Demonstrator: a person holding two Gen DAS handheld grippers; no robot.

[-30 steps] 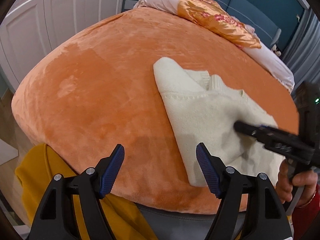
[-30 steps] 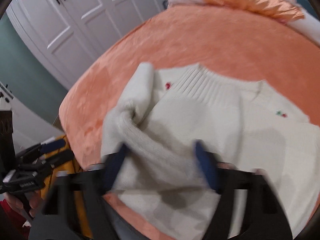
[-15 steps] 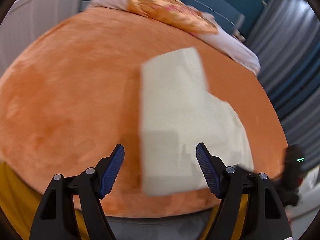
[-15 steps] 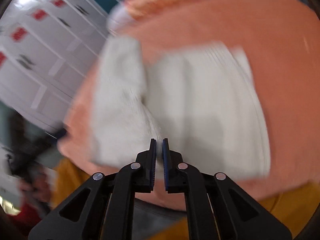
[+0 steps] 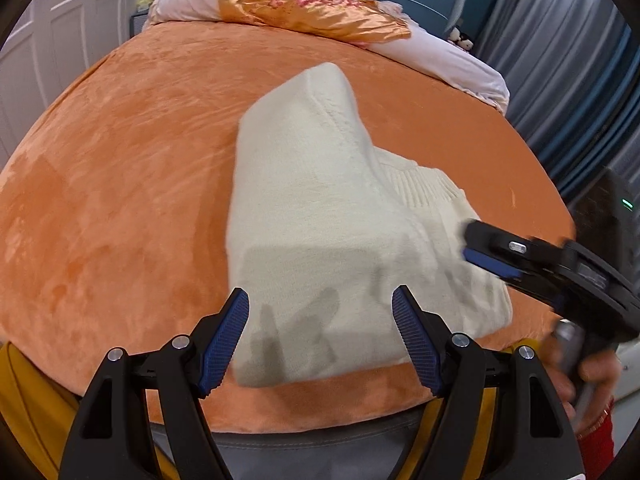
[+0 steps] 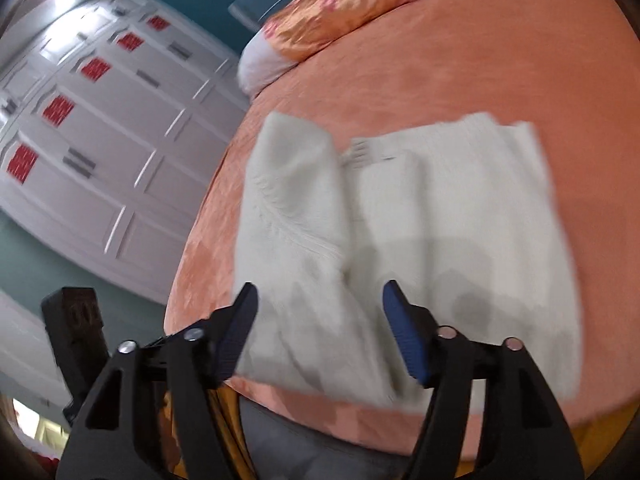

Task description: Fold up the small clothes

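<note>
A small cream knit sweater (image 5: 320, 208) lies partly folded on the orange bed cover (image 5: 120, 184), near the front edge. It also shows in the right wrist view (image 6: 400, 240), with both sides folded in over the middle. My left gripper (image 5: 320, 336) is open and empty, just above the sweater's near edge. My right gripper (image 6: 320, 332) is open and empty over the sweater's near hem. The right gripper also shows in the left wrist view (image 5: 520, 256) at the sweater's right side.
Pillows with an orange floral cover (image 5: 312, 0) lie at the bed's head. White wardrobe doors (image 6: 100, 140) stand to the left. Grey curtains (image 5: 580, 60) hang at the right. Yellow fabric (image 5: 24, 400) hangs below the bed's front edge.
My right gripper was shut on a fold of the sweater, has let it go and now stands open. The left gripper stayed open and swung back a little.
</note>
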